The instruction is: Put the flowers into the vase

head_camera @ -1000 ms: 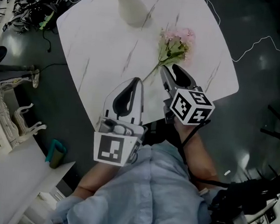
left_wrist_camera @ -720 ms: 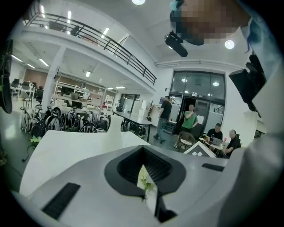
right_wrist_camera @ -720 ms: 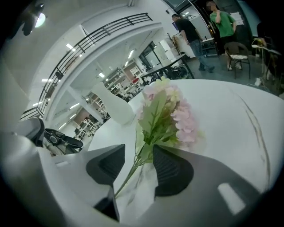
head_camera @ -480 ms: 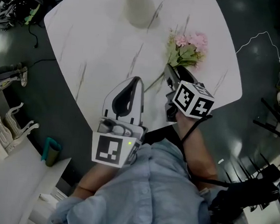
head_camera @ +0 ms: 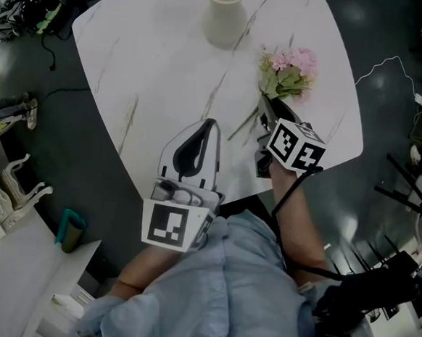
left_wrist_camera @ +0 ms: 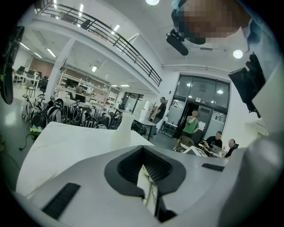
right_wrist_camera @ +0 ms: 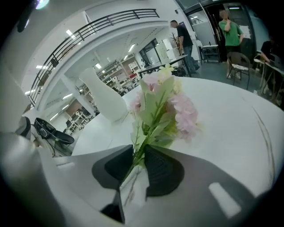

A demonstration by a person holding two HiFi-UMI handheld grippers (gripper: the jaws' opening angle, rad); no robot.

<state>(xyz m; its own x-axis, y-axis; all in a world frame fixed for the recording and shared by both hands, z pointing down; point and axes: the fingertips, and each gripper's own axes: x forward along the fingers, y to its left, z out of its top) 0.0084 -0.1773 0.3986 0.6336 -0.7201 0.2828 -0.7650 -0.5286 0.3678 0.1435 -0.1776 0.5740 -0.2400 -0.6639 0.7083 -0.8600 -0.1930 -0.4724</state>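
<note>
Now R gripper (head_camera: 266,107) just closing on flowers (head_camera: 288,71) nr table (head_camera: 154,65) edge; L gripper (head_camera: 210,125) narrow.

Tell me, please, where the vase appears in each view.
Head view: vase at the top edge, near centre, its top cut off.
Left gripper view: vase small, just left of centre, above the jaws.
Right gripper view: vase left of centre, beyond the flowers.
Shared landmark: the white table it stands on, seen in all three views.
</note>
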